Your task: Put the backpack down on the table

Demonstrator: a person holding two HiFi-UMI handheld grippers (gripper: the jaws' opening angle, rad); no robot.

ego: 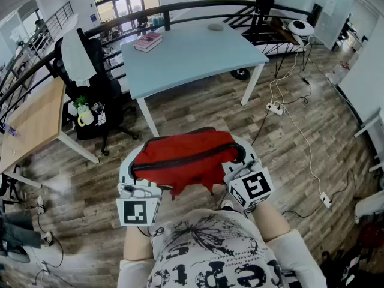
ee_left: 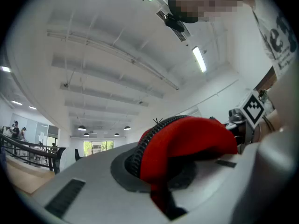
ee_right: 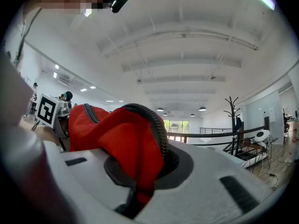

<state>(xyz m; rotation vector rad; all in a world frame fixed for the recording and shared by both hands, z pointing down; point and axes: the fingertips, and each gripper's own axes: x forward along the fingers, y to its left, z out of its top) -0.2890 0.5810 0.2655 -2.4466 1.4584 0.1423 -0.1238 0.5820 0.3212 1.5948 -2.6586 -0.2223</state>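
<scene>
A red backpack [ego: 183, 158] with a black zipper hangs in the air between my two grippers, close in front of the person's chest and above the wooden floor. My left gripper [ego: 133, 168] is shut on the backpack's left end, where red fabric [ee_left: 187, 146] is pinched between the white jaws. My right gripper [ego: 239, 159] is shut on the right end, with the fabric [ee_right: 121, 143] bunched in its jaws. The light blue table [ego: 192, 53] stands ahead, a good way beyond the backpack.
A pink book [ego: 148, 41] and a small grey object [ego: 215, 27] lie on the blue table. A black office chair [ego: 90, 71] with white cloth stands at its left, beside a wooden desk [ego: 30, 122]. Cables and a power strip [ego: 275, 107] cross the floor at right.
</scene>
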